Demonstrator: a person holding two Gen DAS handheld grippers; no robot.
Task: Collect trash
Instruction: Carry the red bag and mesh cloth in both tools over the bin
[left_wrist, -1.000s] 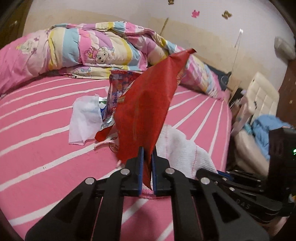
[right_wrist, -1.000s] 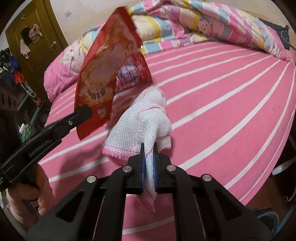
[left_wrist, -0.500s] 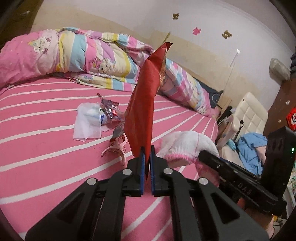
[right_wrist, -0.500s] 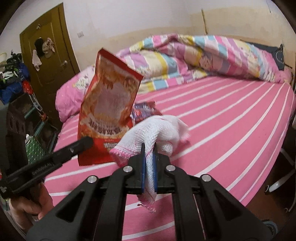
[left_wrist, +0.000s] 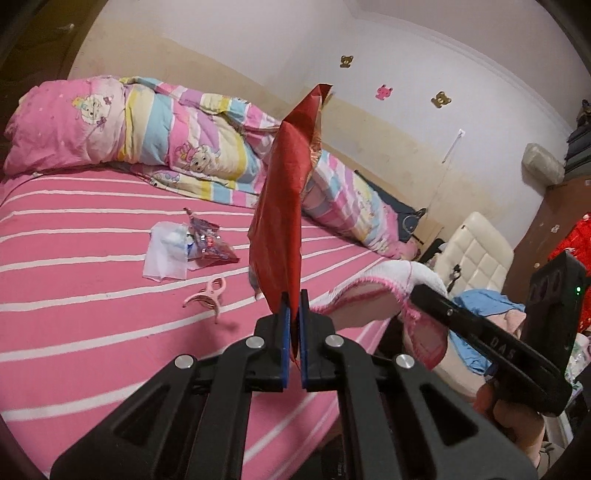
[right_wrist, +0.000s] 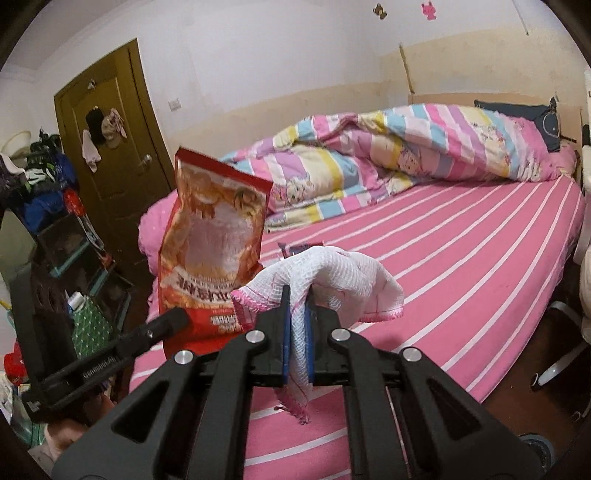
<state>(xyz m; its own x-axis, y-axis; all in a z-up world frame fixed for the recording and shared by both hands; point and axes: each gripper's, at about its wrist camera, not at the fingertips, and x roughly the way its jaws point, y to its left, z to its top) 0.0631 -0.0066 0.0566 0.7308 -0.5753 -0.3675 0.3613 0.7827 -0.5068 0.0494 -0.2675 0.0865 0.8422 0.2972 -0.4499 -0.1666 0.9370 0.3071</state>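
My left gripper (left_wrist: 293, 295) is shut on the bottom edge of a red snack bag (left_wrist: 284, 218), which stands upright above the pink striped bed. From the right wrist view the bag (right_wrist: 212, 251) shows its printed front, with the left gripper (right_wrist: 173, 319) at its lower edge. My right gripper (right_wrist: 297, 295) is shut on a white cloth with pink trim (right_wrist: 332, 280), lifted off the bed. In the left wrist view that cloth (left_wrist: 384, 288) hangs from the right gripper (left_wrist: 417, 291). A white tissue (left_wrist: 166, 254) and a shiny wrapper (left_wrist: 208, 243) lie on the sheet.
A pink clip (left_wrist: 208, 297) lies on the bed (left_wrist: 74, 314) near the wrapper. A rolled striped quilt (left_wrist: 184, 147) runs along the far side. A cream chair (left_wrist: 472, 254) and piled clothes stand past the bed's end. A brown door (right_wrist: 110, 147) and cluttered shelves (right_wrist: 70, 236) are at left.
Both grippers have risen and pulled back from the bed with the red bag and the cloth. The cloth has left the sheet, and more of the room shows.
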